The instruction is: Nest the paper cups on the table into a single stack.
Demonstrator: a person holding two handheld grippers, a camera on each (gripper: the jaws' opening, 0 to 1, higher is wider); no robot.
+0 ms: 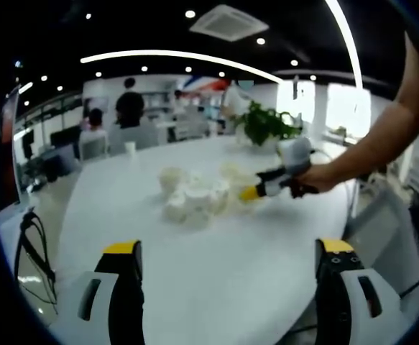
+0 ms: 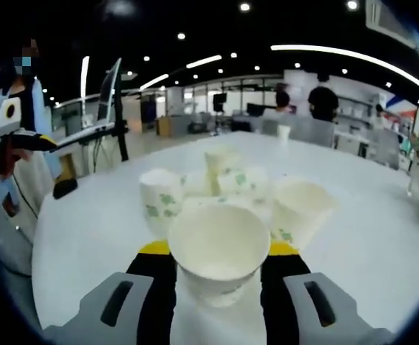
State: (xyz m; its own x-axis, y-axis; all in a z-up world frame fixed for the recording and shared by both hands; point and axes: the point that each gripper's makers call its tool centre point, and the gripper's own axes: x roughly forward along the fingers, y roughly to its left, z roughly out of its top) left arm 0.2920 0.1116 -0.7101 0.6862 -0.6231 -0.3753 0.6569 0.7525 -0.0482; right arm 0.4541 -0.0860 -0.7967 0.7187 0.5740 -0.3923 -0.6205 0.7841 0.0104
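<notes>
Roughly seven paper cups (image 2: 218, 251), two hand-held grippers (image 1: 227, 267), one potted plant (image 1: 265, 123).

The left gripper (image 1: 227, 277) is showing two black jaws with yellow tips, each set in a pale grey housing bearing a dark oval slot. The right gripper (image 2: 218, 262) is showing the same build: black jaws, yellow at the tips, grey housings with dark oval slots. In the left gripper view the right gripper (image 1: 256, 190) is appearing as a black body with a yellow tip and a white rounded top. The person's arm (image 1: 381, 136) holding it is bare of any sleeve.
</notes>
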